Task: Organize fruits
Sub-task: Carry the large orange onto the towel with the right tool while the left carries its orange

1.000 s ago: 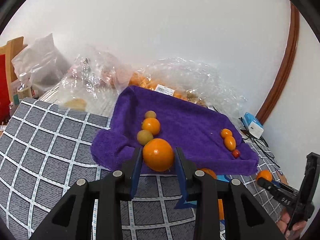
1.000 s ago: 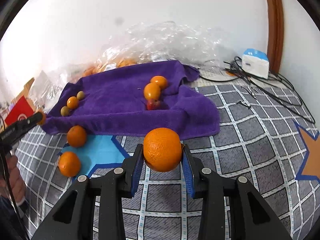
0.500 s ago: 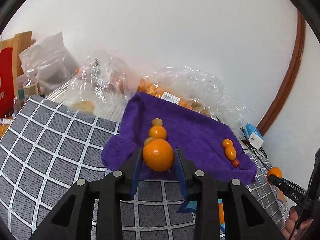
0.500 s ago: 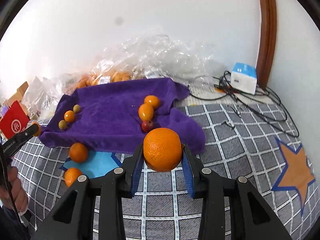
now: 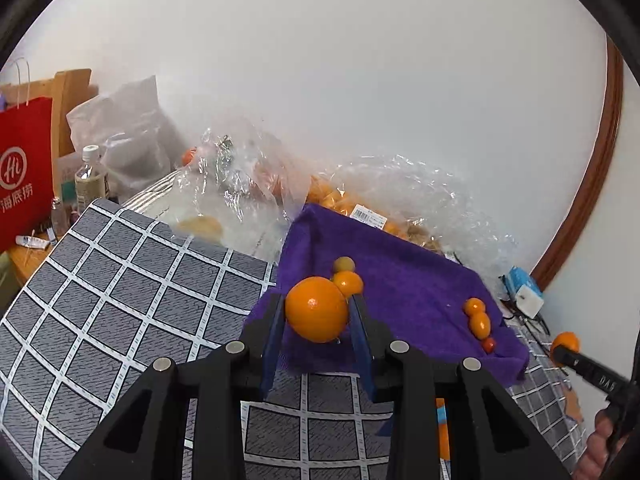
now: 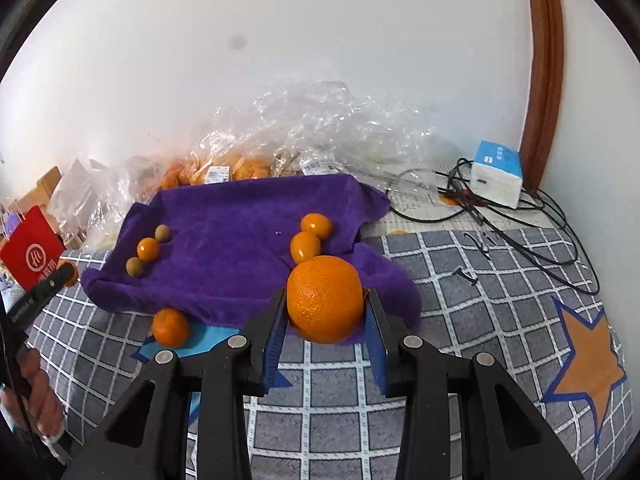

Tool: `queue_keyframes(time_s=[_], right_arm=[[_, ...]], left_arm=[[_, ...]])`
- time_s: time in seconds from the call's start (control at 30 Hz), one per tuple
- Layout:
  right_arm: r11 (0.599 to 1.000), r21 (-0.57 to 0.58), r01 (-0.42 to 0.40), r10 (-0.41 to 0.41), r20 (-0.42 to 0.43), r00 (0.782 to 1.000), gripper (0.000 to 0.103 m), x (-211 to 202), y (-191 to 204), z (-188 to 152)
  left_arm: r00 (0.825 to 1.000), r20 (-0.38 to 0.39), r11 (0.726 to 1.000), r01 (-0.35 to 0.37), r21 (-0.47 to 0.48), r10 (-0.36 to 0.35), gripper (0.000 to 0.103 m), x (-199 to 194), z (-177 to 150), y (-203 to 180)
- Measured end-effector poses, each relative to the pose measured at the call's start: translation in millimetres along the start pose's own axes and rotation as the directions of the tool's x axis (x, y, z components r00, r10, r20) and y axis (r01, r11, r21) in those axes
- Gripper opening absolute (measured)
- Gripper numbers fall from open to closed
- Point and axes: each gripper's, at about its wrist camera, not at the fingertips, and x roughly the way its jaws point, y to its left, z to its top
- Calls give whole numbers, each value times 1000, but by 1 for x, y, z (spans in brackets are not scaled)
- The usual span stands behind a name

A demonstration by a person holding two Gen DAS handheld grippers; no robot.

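Both hand-held grippers carrying fruit toward the purple towel.

The left hand-held gripper (image 5: 318, 322) is gripping a smooth mandarin (image 5: 317, 309); the right hand-held gripper (image 6: 325, 320) is gripping a larger orange (image 6: 325, 299), and has been rising, so the mat below now looks farther off. Both fruits are clear of the surface, ready for placing. Beyond them, the purple towel (image 6: 228, 240) is carrying two short fruit rows with open middle ground; its near edge is bunching, and cables (image 6: 520, 216) are lying far right.
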Motion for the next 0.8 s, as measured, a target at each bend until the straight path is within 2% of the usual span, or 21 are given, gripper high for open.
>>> queue_keyframes(time_s=[0.13, 0.3, 0.43, 0.57, 0.63, 0.8], right_arm=[[999, 22, -36, 36, -2, 999, 37, 11, 0, 6], [988, 89, -125, 129, -51, 990, 37, 41, 2, 15], [994, 45, -95, 99, -74, 992, 37, 61, 15, 21], [992, 18, -123, 125, -113, 986, 37, 85, 25, 20], [992, 9, -123, 123, -131, 984, 37, 96, 29, 18], [991, -4, -135, 133, -138, 981, 37, 108, 36, 11]], left_arm=[[1000, 3, 999, -18, 33, 17, 31, 2, -2, -6], [999, -12, 997, -39, 60, 40, 31, 8, -7, -9], [998, -15, 997, -57, 56, 58, 31, 11, -7, -7], [999, -35, 999, -29, 30, 30, 31, 13, -8, -3], [999, -35, 999, -39, 34, 40, 31, 14, -9, -3], [998, -65, 1000, -16, 24, 17, 31, 20, -10, -2]])
